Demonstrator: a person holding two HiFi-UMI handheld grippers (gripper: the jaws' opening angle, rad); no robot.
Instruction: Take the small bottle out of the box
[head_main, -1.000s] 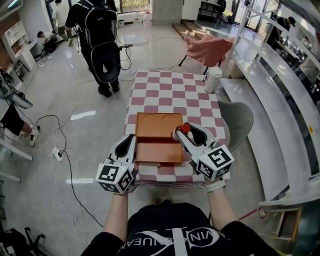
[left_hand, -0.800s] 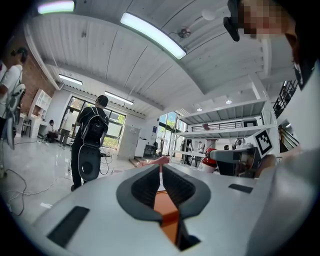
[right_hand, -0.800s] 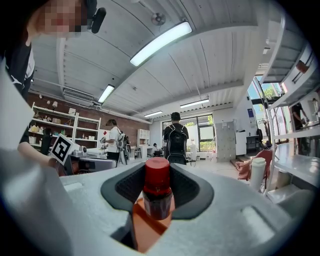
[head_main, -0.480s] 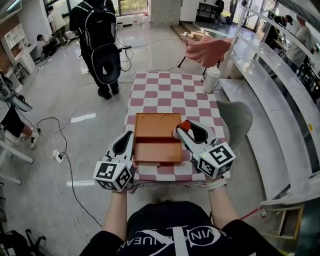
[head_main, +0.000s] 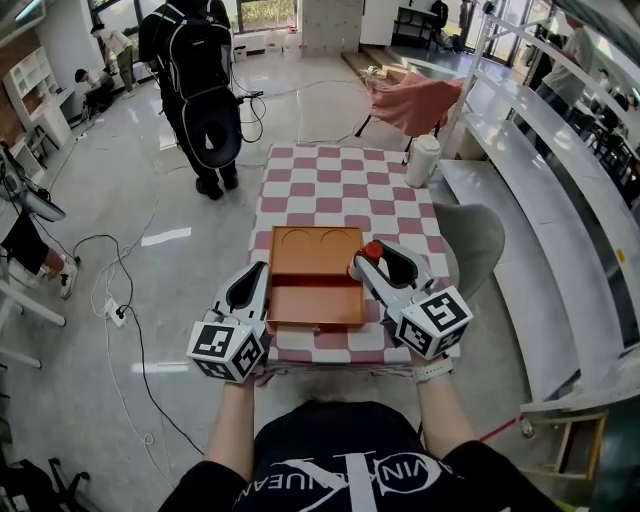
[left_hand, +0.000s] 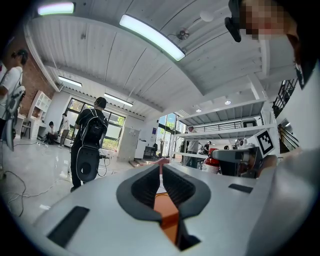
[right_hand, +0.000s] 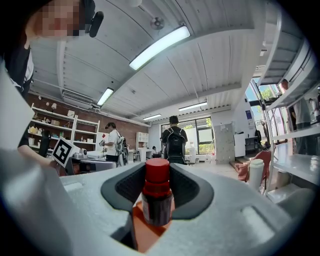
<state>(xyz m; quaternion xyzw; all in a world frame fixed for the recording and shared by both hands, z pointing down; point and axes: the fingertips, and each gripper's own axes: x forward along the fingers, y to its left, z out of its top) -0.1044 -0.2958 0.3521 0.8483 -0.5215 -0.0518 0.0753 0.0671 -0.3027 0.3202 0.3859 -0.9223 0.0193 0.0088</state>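
Pinching the small bottle between its jaws, the right hand-held gripper sits at the right edge of the box in the head view. The box is orange, open, and lies on the checkered bench. The bottle is at the far tip of that gripper, right by the box's right wall. From here it cannot be told if it is clear of the wall. The left hand-held gripper is at the box's left wall, across the box from the bottle, so the right one is the nearer.

Left gripper view: jaws nearly together with a thin orange edge between the pads. It reads as a pinch on the box's left wall, likely bracing it. The bottle's red cap shows off to the right, well apart.

Right gripper view: the bottle stands upright with its long axis vertical and the red cap on top, the dark body gripped by pads on both sides. The jaws stand wide because the bottle fills them. Orange box surface shows below and behind the bottle.

Judgement: the bottle is already in hand, so the coming move turns on carrying it up and to the right, away from the box's right wall.
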